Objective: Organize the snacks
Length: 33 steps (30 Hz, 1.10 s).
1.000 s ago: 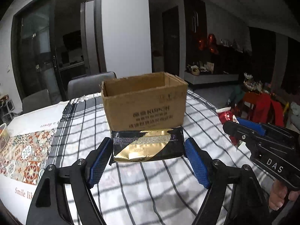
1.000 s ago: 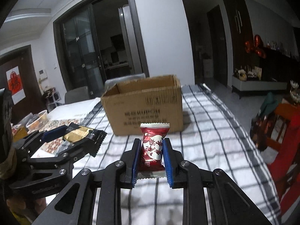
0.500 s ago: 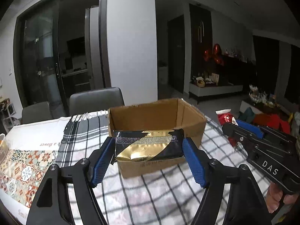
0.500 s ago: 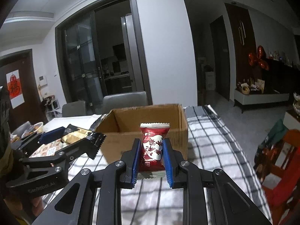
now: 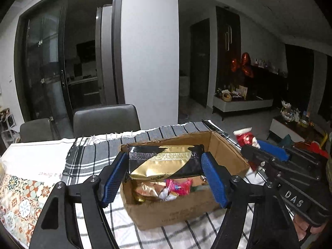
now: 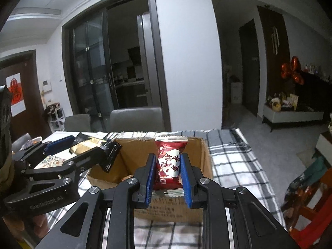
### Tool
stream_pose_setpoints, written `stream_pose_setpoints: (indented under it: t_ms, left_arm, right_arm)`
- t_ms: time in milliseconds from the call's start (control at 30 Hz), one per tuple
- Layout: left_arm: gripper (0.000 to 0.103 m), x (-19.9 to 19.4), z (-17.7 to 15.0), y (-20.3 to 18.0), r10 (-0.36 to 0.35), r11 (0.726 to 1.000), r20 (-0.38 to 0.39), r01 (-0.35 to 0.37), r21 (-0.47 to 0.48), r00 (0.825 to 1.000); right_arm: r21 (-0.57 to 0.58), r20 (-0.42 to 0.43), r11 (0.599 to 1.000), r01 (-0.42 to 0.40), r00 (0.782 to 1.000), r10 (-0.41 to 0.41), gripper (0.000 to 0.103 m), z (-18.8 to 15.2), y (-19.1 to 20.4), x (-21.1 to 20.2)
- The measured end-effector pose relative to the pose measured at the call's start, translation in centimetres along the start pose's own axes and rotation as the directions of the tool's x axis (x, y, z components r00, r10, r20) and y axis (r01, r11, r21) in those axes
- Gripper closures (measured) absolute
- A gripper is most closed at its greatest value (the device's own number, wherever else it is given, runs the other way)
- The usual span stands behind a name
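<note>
A dim dining room at night, with a checked cloth [image 5: 89,161] over the table and grey chairs [image 5: 105,118] against dark glass doors, fills both views. At the centre of the left view the left gripper [image 5: 165,176] is clamped on a black-and-gold packet [image 5: 164,161], held flat across the open top of the cardboard box [image 5: 178,211] in the lower middle of the frame. At the centre of the right view the right gripper [image 6: 168,176] is clamped on a red packet [image 6: 169,164], held upright in front of the same box [image 6: 205,161]. Judging by this, the task is well along: a heap of wrapped sweets [image 5: 166,188] already lies in the box, both packets are poised at it, and what is left is to let them go inside, plus anything out of view. Only the left view looks down into the box and shows that heap; in the right view the red packet hides the floor. The right view alone shows the left tool from the side at centre left, its packet jutting over the box's left rim.
</note>
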<state>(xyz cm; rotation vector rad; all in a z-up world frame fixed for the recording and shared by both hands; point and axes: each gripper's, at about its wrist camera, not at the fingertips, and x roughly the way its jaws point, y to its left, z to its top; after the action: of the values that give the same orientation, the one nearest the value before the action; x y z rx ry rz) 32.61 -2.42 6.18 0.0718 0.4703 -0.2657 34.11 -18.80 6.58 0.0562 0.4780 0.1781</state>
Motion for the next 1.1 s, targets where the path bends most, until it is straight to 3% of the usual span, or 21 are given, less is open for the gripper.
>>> stream_pose_setpoints:
  t_ms: [133, 233, 333, 433, 600, 700, 900, 967, 1100]
  left_arm:
    - [0.034, 2.0, 0.4, 0.5, -0.009, 1.000, -0.010, 0.008, -0.026, 1.000]
    - [0.028, 3.2, 0.6, 0.6, 0.010, 0.999, -0.028, -0.011, -0.035, 1.000]
    - [0.025, 3.5, 0.5, 0.9, 0.027, 0.999, -0.040, -0.029, -0.038, 0.999]
    - [0.017, 3.1, -0.1, 0.7, 0.080, 0.997, -0.028, -0.080, -0.013, 0.996]
    - [0.015, 1.9, -1.2, 0.4, 0.117, 0.993, -0.023, -0.117, 0.011, 0.993]
    - [0.014, 0.4, -1.8, 0.2, 0.123, 0.992, -0.017, -0.123, 0.002, 0.992]
    - [0.008, -3.7, -2.5, -0.1, 0.166, 0.986, 0.015, -0.165, -0.011, 0.986]
    - [0.007, -5.1, -2.6, -0.3, 0.172, 0.985, 0.025, -0.171, -0.016, 0.985]
    - [0.002, -8.0, -3.2, -1.2, 0.189, 0.982, 0.059, -0.189, 0.006, 0.980]
  right_arm:
    - [0.003, -0.051, 1.000, 0.003, 0.999, -0.003, 0.078, 0.2, -0.5, 2.5]
    - [0.019, -0.075, 1.000, 0.001, 0.997, 0.001, 0.077, 0.1, -1.2, 4.3]
    - [0.019, -0.089, 1.000, 0.018, 0.996, -0.016, 0.052, -0.2, -1.7, 5.2]
    - [-0.010, -0.078, 0.999, 0.037, 0.996, -0.038, 0.051, -0.7, -1.9, 4.8]
    - [-0.018, -0.062, 0.999, 0.042, 0.997, -0.043, 0.051, -1.2, -1.4, 2.9]
    - [-0.002, -0.050, 0.999, 0.036, 0.998, -0.036, 0.043, -1.2, -1.2, 1.4]
    - [-0.005, -0.026, 1.000, 0.025, 0.999, -0.025, 0.041, -1.5, -0.3, -2.2]
    - [-0.005, -0.023, 0.999, 0.034, 0.999, -0.035, 0.032, -1.6, -0.2, -3.4]
    - [-0.006, -0.004, 1.000, 0.025, 1.000, -0.025, 0.032, -2.1, 0.3, -6.5]
